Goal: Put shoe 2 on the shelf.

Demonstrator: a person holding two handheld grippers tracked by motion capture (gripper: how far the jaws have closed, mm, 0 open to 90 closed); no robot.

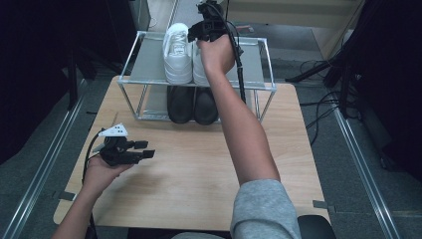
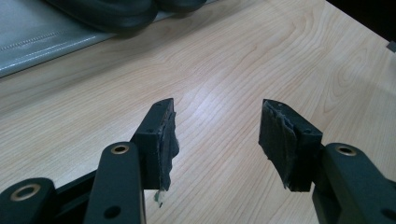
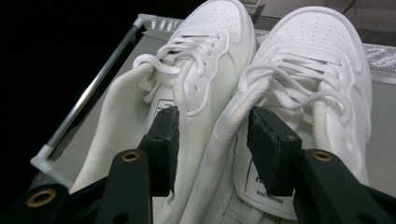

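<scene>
**Standing over the white sneakers on the top shelf, right fingers spread**

Spanning the far edge of the counter [image 1: 199, 164], a two-tier shoe rack [image 1: 144, 59] of thin metal rails reaches nearly to the counter's side edges. Its top shelf has bare grey surface to the left of the shoes and a narrower strip to the right. Wide bare wood lies between the rack and the near edge, where the left gripper [image 1: 142, 149] is held low in the person's left hand [image 1: 102, 172].

The counter is pale wood grain, standing on a grey floor with metal rails running along both sides; cables lie on the floor at the far right. The room around is dark.

A pair of white sneakers sits side by side and touching on the top shelf, toes pointing away: the left sneaker [image 3: 187, 84] and the right sneaker [image 3: 317, 79]. A pair of black shoes [image 1: 191, 104] sits directly below on the lower shelf.

The right gripper [image 3: 212, 130] is held at the heel end of the white pair. Its fingers [image 3: 164, 140] stand apart, astride the inner collars where the two sneakers meet, with no clamp on either; whether a pad brushes the fabric I cannot tell. The left gripper's fingers [image 2: 161, 140] are wide apart over bare wood, holding nothing.
</scene>
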